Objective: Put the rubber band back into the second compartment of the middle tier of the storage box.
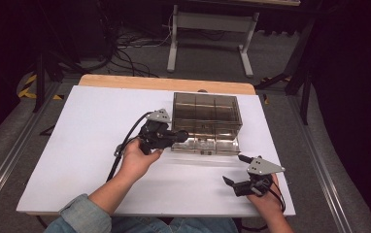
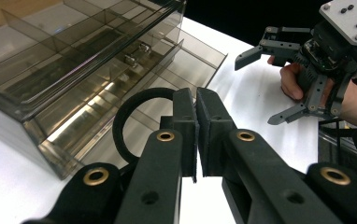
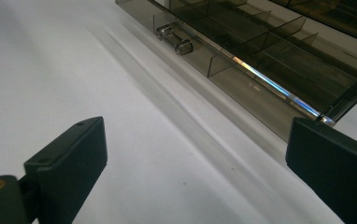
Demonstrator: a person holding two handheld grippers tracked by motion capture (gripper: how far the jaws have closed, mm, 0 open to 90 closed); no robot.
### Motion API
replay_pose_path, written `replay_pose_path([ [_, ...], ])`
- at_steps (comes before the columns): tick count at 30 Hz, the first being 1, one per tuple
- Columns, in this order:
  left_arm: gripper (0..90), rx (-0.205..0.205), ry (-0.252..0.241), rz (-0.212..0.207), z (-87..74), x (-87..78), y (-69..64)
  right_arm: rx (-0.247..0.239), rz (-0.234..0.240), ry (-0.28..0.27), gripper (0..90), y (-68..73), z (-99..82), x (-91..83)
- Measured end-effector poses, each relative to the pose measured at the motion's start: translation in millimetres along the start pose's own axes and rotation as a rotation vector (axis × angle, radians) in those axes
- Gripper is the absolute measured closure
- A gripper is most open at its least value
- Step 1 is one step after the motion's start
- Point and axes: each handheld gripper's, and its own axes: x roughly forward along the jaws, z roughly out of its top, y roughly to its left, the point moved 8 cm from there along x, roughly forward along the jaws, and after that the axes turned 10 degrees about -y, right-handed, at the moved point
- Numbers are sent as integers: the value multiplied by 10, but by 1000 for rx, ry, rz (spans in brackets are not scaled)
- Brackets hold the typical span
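Evidently rigid, slick and brittle (clear plastic), the drawer box sits frame centre; grip its knob. Left gripper closed empty; right gripper agape.

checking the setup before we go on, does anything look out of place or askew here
Only the smoky clear drawer organizer: its bottom drawer is pulled partway out toward the person. Its compartments look empty. Nothing looks spilled or damaged.
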Motion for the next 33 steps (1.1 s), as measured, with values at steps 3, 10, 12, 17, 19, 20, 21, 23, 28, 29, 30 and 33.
replay_pose_path([
  [3, 868, -3, 6, -3, 21, 51, -12, 0, 1, -1, 59, 1, 1, 0],
  [10, 868, 25, 38, 5, 88, 148, -31, 0, 2, 0, 59, 2, 1, 0],
  [12, 868, 32, 42, 4, 99, 180, -44, 0, 3, 0, 60, 2, 1, 0],
  [17, 868, 25, 38, -6, 145, 246, -63, 4, 5, 0, 59, 10, 1, 2],
  [19, 868, 30, 42, -9, 154, 277, -83, 4, 6, -1, 59, 9, 1, 2],
  [20, 868, 34, 44, -10, 155, 295, -93, 4, 6, -1, 59, 9, 1, 2],
  [21, 868, 38, 50, -10, 154, 309, -103, 4, 6, -1, 60, 10, 1, 2],
  [23, 868, 43, 54, -13, 156, 343, -115, 4, 7, 0, 59, 11, 0, 2],
  [28, 868, 40, 61, -15, 167, 414, -116, -2, 9, 2, 60, 12, -2, 3],
  [29, 868, 36, 62, -18, 171, 429, -116, -1, 9, 2, 59, 13, -1, 3],
  [30, 868, 34, 60, -17, 178, 448, -117, -2, 9, 1, 59, 13, -1, 3],
  [33, 868, 35, 62, -23, 187, 486, -129, 2, 11, 2, 59, 18, -1, 4],
])
